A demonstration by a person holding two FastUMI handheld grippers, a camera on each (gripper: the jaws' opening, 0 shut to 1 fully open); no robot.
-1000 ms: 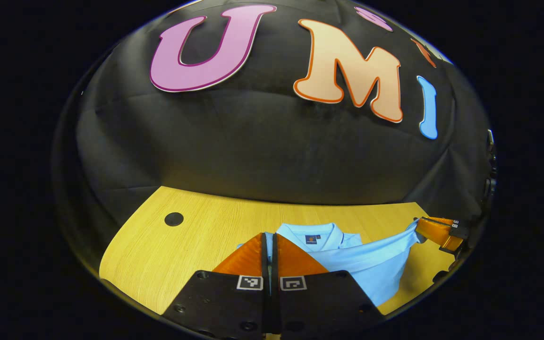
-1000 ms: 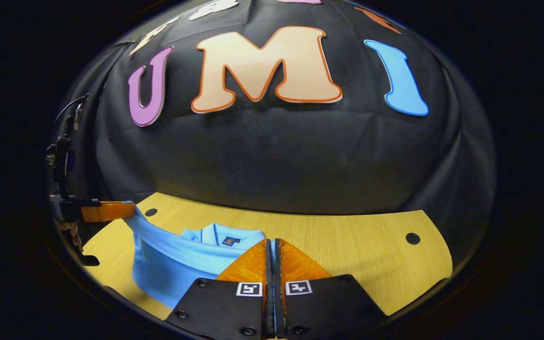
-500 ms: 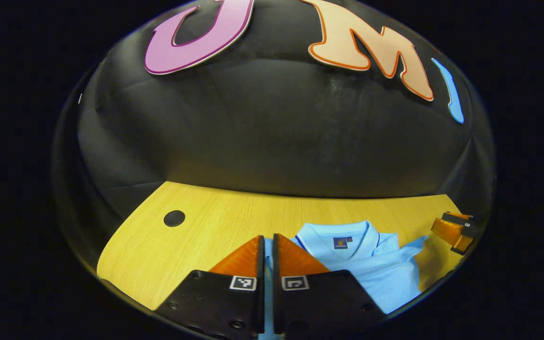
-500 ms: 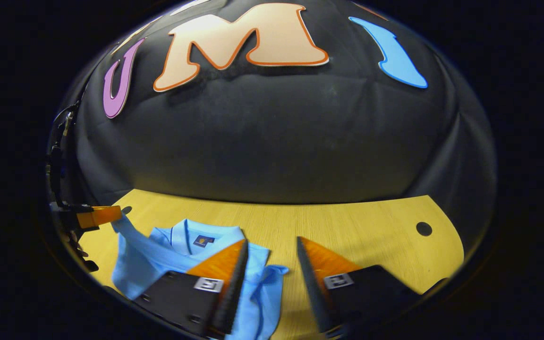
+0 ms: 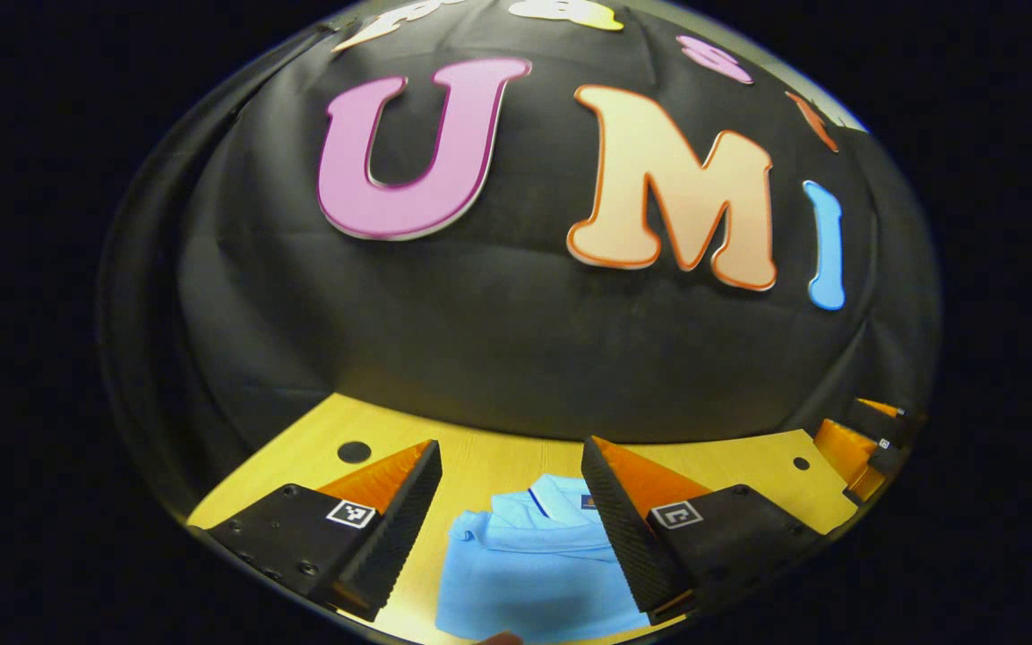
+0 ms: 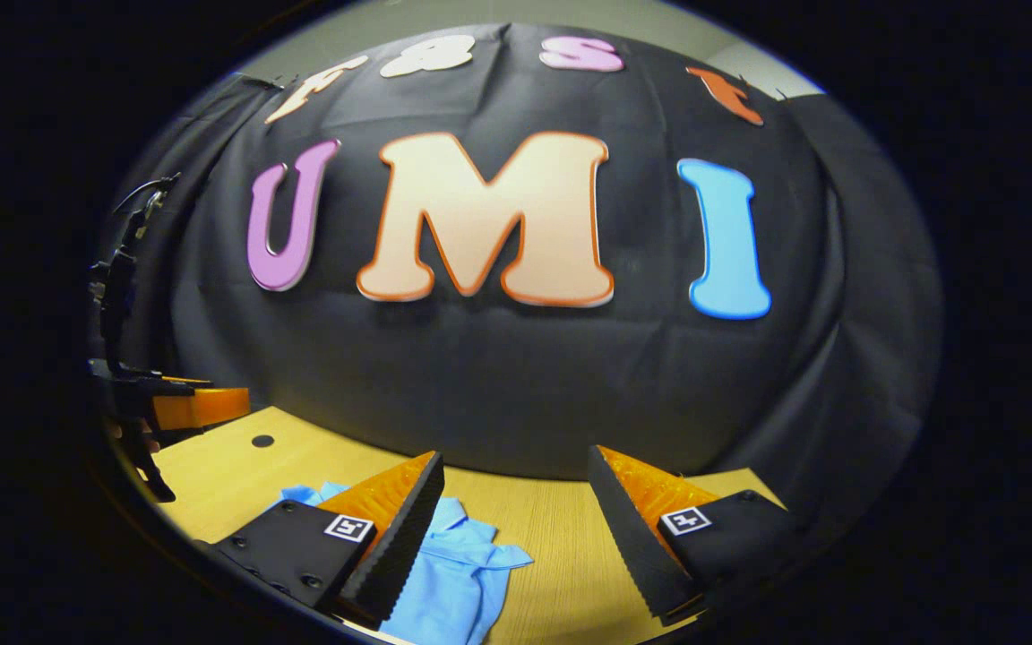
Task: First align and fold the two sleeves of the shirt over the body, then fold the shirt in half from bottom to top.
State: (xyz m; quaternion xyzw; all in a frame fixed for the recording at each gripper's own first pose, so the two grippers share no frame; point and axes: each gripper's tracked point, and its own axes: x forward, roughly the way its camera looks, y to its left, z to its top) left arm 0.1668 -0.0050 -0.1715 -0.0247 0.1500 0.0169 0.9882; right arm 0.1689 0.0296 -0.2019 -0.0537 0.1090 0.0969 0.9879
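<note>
Both hand-held grippers, left (image 5: 509, 502) and right (image 6: 516, 512), are held with fingers wide apart, nothing gripped. On the tabletop (image 5: 498, 461) the shirt (image 5: 534, 573) is seen lying bunched. A sleeve fold seems in hand; next, a sleeve edge must be pinched.

Recording booth, black cloth wall (image 6: 525, 394), bare wooden table (image 6: 561, 537) with cable holes
</note>
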